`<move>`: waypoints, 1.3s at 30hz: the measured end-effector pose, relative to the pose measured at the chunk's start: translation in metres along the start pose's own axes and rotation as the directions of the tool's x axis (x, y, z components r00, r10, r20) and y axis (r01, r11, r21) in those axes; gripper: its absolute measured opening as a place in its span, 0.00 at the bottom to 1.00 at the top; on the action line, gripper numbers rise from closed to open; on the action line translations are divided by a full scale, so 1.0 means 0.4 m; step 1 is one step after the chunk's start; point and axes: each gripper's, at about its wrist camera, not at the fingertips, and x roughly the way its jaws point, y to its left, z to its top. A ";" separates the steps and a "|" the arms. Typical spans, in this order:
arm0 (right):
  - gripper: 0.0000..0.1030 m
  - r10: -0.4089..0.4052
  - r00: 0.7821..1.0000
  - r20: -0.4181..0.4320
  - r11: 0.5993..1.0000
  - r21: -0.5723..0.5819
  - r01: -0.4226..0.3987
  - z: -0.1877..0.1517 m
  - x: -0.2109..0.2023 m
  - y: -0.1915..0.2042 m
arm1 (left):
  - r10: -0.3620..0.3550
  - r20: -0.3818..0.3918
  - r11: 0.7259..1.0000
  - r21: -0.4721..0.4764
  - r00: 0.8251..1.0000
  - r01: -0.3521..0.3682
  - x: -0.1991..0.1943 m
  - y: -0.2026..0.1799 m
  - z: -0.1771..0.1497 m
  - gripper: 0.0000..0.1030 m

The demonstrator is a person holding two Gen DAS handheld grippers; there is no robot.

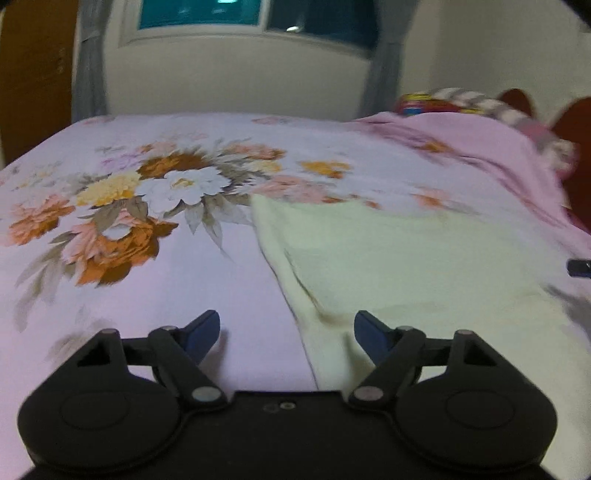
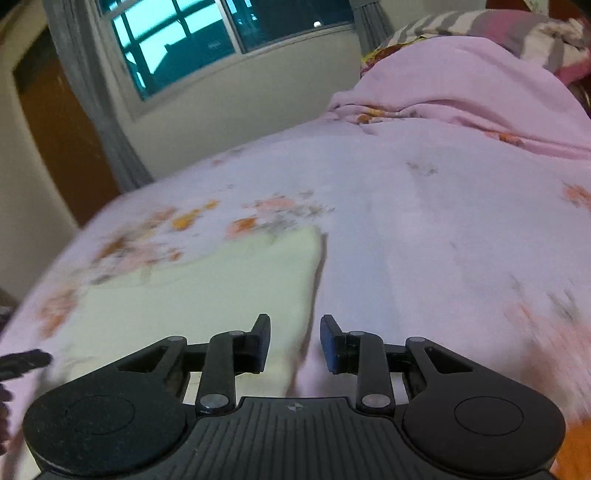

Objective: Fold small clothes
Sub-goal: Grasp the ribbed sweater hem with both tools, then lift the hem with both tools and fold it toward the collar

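Observation:
A pale yellow-green small garment (image 1: 413,266) lies flat on the floral bed sheet (image 1: 129,295); it also shows in the right wrist view (image 2: 207,288). My left gripper (image 1: 287,334) is open and empty, low over the garment's left edge near its front corner. My right gripper (image 2: 294,341) is open and empty, straddling the garment's right edge near its front corner. The right gripper's tip (image 1: 580,267) shows at the left wrist view's right edge, and the left gripper's tip (image 2: 26,360) at the right wrist view's left edge.
A bunched pink blanket (image 2: 461,77) and striped pillows (image 2: 491,26) lie at the head of the bed on the right. A window (image 2: 207,40), grey curtains (image 2: 85,96) and a wooden door (image 1: 33,74) stand beyond the bed's far edge.

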 end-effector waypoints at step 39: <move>0.29 0.426 0.881 -0.208 0.802 0.537 -0.261 -0.463 -0.384 -0.096 | -0.634 -0.041 0.615 -0.633 0.773 0.471 -0.256 0.042 -0.491 0.13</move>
